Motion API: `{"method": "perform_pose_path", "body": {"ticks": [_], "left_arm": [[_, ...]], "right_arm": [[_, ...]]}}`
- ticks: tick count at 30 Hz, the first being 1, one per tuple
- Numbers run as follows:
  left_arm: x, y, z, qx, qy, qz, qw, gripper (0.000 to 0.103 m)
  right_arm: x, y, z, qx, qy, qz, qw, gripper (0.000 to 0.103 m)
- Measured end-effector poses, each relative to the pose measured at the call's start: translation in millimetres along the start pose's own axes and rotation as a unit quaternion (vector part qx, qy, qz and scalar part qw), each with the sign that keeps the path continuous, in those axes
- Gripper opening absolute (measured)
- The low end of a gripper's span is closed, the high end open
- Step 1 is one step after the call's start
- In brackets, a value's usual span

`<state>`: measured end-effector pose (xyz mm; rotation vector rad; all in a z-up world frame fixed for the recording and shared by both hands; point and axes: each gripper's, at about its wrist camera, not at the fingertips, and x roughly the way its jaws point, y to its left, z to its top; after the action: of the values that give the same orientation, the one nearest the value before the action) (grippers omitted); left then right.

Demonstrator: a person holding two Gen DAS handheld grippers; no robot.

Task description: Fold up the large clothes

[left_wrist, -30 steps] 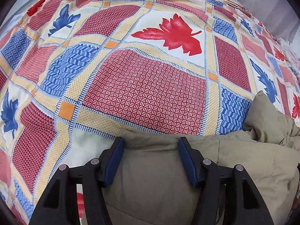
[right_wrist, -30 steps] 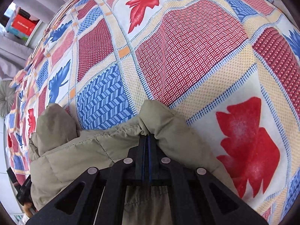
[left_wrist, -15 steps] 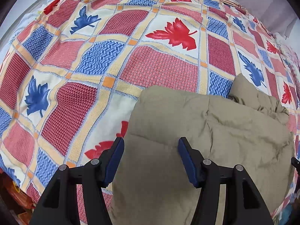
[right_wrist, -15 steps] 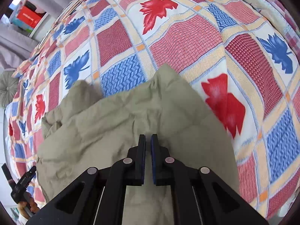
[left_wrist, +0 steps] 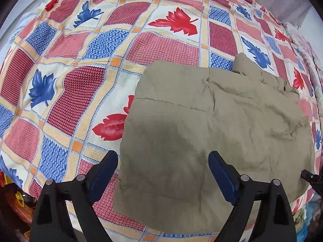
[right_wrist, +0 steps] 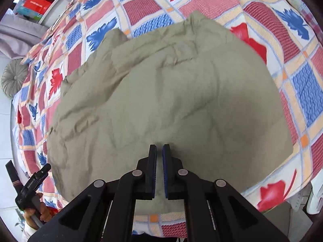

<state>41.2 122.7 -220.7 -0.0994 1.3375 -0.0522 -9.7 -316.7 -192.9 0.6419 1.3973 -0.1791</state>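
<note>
A large olive-khaki padded garment (left_wrist: pixel 212 125) lies folded into a rough rectangle on the bed, near its front edge; it also fills the middle of the right wrist view (right_wrist: pixel 165 92). A bunched part sticks out at its far corner (left_wrist: pixel 248 66). My left gripper (left_wrist: pixel 163 161) is open and empty, raised above the garment's near left part. My right gripper (right_wrist: pixel 159 151) hovers above the garment's near edge with its jaws almost closed, a narrow gap between them and nothing in it.
The bed is covered by a patchwork sheet (left_wrist: pixel 90 46) with red and blue leaves. A round grey cushion (right_wrist: pixel 14 78) lies at the bed's far side. Shelves with boxes (right_wrist: pixel 36 4) stand beyond. The other gripper and hand (right_wrist: pixel 32 193) show at lower left.
Both grippers pulled back and up from the garment. The right gripper let go of the fold it held. The garment now lies flat on the bed.
</note>
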Motion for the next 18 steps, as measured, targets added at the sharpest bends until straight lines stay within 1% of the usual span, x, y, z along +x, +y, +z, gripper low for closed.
{"method": "perform_pose_path", "body": {"ticks": [4, 5, 6, 7, 8, 10, 11, 12, 13, 14, 16, 18], "left_arm": [[3.6, -0.1, -3.5, 0.016, 0.011, 0.004, 0.9998, 0.092], [4.2, 0.4, -4.2, 0.017, 0.012, 0.005, 0.9998, 0.094], [4.6, 1.1, -4.8, 0.019, 0.013, 0.005, 0.9997, 0.101], [4.2, 1.9, -5.5, 0.019, 0.011, 0.008, 0.9997, 0.103], [3.9, 2.6, -5.7, 0.02, 0.009, 0.007, 0.9997, 0.103], [3.6, 4.0, -6.6, 0.021, 0.01, 0.004, 0.9997, 0.103], [3.8, 4.9, -7.1, 0.02, 0.011, 0.002, 0.9997, 0.103], [4.3, 5.9, -7.5, 0.019, 0.012, 0.001, 0.9997, 0.103], [4.8, 6.8, -7.8, 0.019, 0.013, -0.002, 0.9997, 0.103], [5.2, 7.9, -7.9, 0.019, 0.014, -0.004, 0.9997, 0.103], [7.1, 10.5, -8.6, 0.016, 0.018, -0.004, 0.9997, 0.103], [8.9, 13.3, -9.3, 0.014, 0.016, 0.014, 0.9997, 0.103]], "right_arm": [[5.6, 11.1, -8.0, -0.005, 0.011, 0.002, 1.0, 0.007], [7.2, 14.8, -9.9, -0.008, 0.014, 0.003, 1.0, 0.007], [8.6, 18.5, -11.7, -0.012, 0.017, 0.004, 1.0, 0.008], [9.7, 21.4, -12.9, -0.014, 0.019, 0.004, 1.0, 0.008], [10.9, 24.6, -13.8, -0.017, 0.022, 0.005, 1.0, 0.009], [12.8, 31.2, -16.6, -0.022, 0.025, 0.005, 0.999, 0.016], [13.1, 34.2, -17.8, -0.024, 0.025, 0.005, 0.999, 0.026], [13.1, 36.8, -18.8, -0.026, 0.026, 0.005, 0.999, 0.038], [12.6, 40.6, -20.4, -0.03, 0.025, 0.006, 0.999, 0.043], [12.0, 44.3, -22.0, -0.035, 0.024, 0.006, 0.999, 0.047], [12.3, 50.9, -24.8, -0.045, 0.03, 0.005, 0.999, 0.047], [13.8, 55.6, -28.0, -0.049, 0.036, 0.009, 0.998, 0.047]]}}
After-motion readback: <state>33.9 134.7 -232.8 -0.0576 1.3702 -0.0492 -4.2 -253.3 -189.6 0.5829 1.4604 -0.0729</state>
